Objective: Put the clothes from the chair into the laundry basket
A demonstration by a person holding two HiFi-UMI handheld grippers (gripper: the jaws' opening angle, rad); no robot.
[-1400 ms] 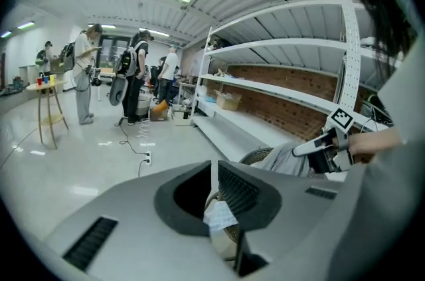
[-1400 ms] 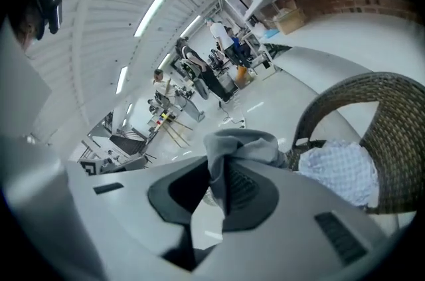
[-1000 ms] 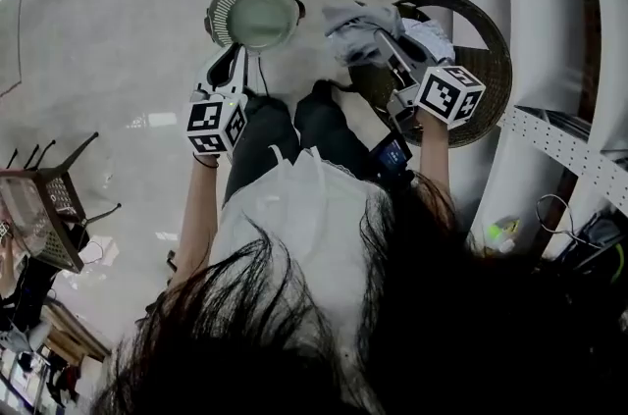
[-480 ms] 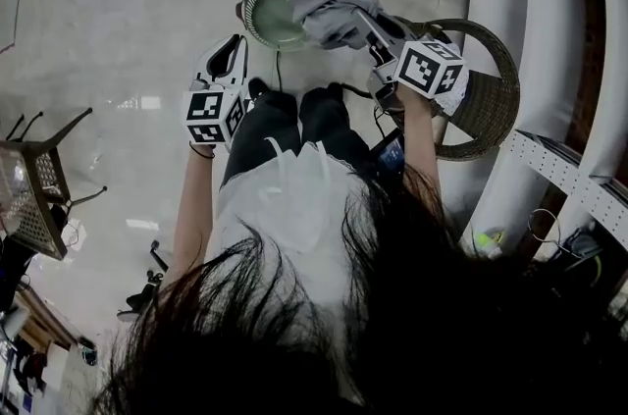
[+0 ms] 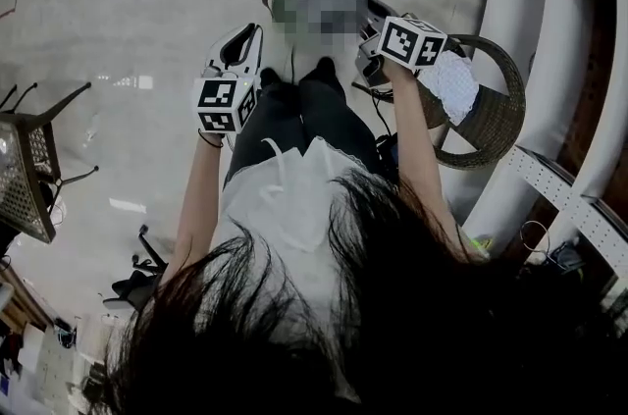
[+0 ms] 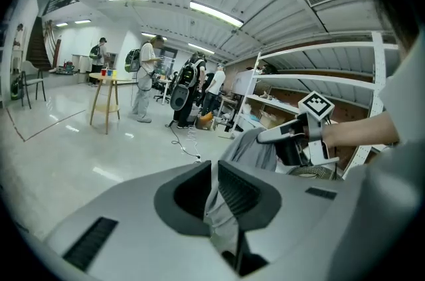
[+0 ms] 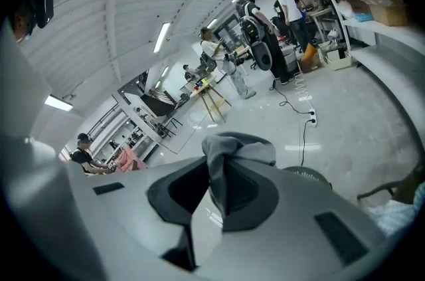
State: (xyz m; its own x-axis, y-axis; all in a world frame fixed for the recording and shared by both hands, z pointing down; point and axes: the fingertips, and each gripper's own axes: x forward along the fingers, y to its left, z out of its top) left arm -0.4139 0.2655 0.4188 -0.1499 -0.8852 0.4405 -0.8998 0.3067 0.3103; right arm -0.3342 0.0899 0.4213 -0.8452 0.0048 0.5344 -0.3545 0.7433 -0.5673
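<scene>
Glossy pale floor (image 5: 118, 11); dark wire-mesh chair (image 5: 25, 178) at left edge of head view, well apart from person; curved white shelving (image 5: 549, 60) along right, perforated white rail (image 5: 569, 207) below it; ceiling strip lights (image 6: 214, 14) lit; tall wooden table (image 6: 106, 100) standing on floor, several people (image 6: 145, 87) with backpacks beside it; black cable (image 6: 182, 143) trailing across floor to power strip (image 7: 312, 117); seated person (image 7: 86, 157) far off.

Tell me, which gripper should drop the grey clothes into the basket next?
The right gripper: its jaws are shut on the grey garment, over the laundry basket. The left gripper holds nothing and sits off to the side.
</scene>
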